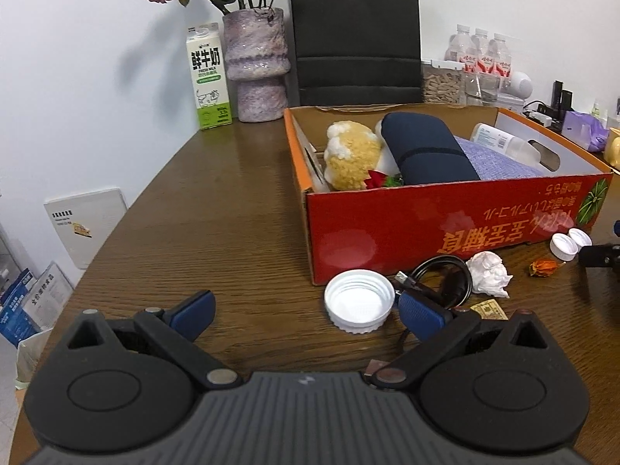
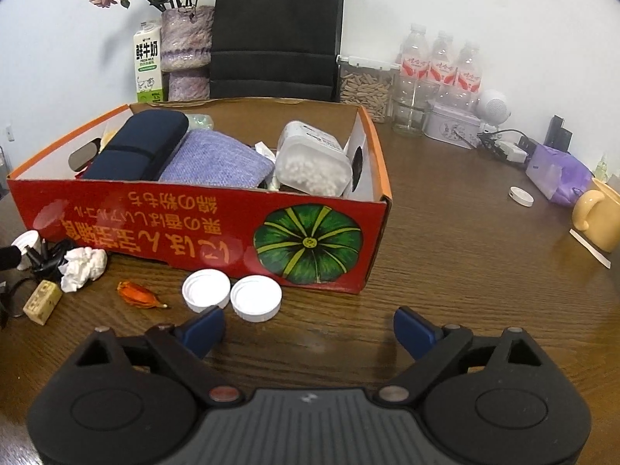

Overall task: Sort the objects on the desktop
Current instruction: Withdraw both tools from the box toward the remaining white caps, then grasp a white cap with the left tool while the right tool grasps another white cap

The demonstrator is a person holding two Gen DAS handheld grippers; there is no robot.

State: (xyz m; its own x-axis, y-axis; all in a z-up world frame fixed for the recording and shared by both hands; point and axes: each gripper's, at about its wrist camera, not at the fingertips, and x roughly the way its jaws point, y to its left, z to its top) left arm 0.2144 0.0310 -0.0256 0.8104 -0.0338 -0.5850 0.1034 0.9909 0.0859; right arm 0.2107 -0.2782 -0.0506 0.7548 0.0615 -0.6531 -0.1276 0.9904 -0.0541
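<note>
- The left gripper (image 1: pixel 308 312) stands wide open over the wooden table (image 1: pixel 217 209) and holds nothing.
- A large white cap (image 1: pixel 359 301) lies on the table between its fingers, close to the right finger (image 1: pixel 420 316) and well apart from the left one.
- Just behind that right finger lie a black cable (image 1: pixel 451 277), a crumpled tissue (image 1: pixel 489 273) and a small beige block (image 1: pixel 489 309).
- The right gripper (image 2: pixel 309 331) is also wide open and empty, low over the table.
- Two white caps lie side by side, touching, just in front of its left finger (image 2: pixel 204 329): one cap (image 2: pixel 206 290) on the left, the other cap (image 2: pixel 255 297) on the right.
- An orange dried flower (image 2: pixel 138 294) lies to the left of these caps.
- The red box (image 2: pixel 201 228) stands just behind the caps; in it are a dark blue case (image 2: pixel 141 145), a purple cloth (image 2: pixel 217 162) and a plastic tub of white balls (image 2: pixel 312 161).
- In the left view a plush toy (image 1: pixel 352 155) is also in the box.
</note>
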